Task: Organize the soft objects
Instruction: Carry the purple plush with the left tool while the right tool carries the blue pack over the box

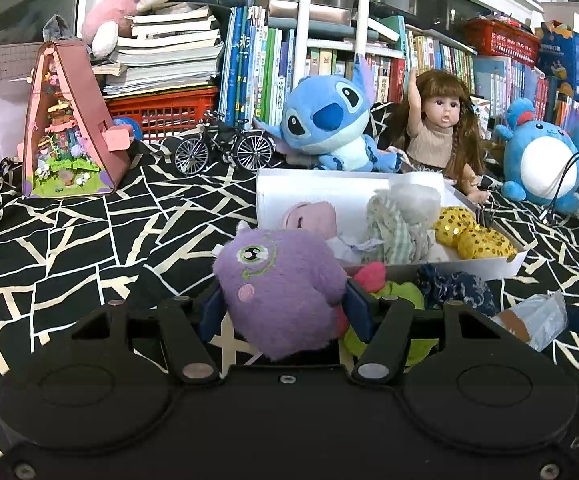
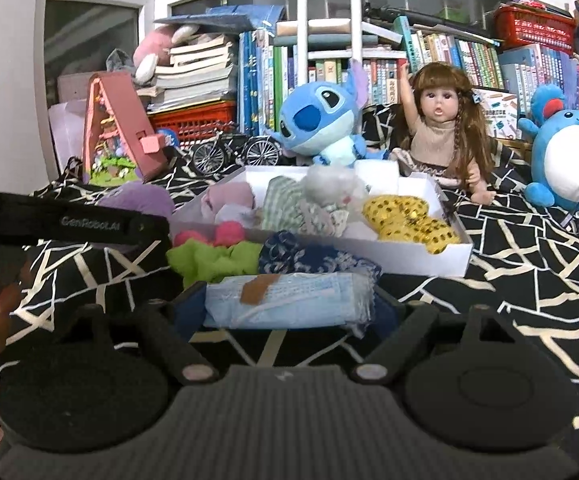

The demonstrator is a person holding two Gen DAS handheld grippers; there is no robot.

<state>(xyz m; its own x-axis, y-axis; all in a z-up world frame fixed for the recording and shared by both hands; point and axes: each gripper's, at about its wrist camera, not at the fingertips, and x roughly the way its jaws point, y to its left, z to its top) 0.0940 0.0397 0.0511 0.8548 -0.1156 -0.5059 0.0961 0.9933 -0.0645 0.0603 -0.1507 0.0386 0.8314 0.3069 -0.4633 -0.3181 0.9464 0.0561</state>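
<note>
Left gripper (image 1: 285, 306) clamped on purple plush toy (image 1: 279, 280); right gripper (image 2: 289, 306) clamped on a blue packet (image 2: 285, 300). Just beyond lie green cloth (image 2: 213, 260) and navy cloth (image 2: 313, 260), then white box (image 2: 421, 254) holding soft items, including yellow sequinned toy (image 2: 409, 218). Blue plush (image 1: 325, 120) and doll (image 1: 437, 128) sit behind.

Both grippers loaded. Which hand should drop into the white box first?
Left, probably. The left gripper holds the purple plush right at the near-left corner of the white box. The right gripper holds the blue mask pack with green cloth and navy cloth between it and the box.
</note>
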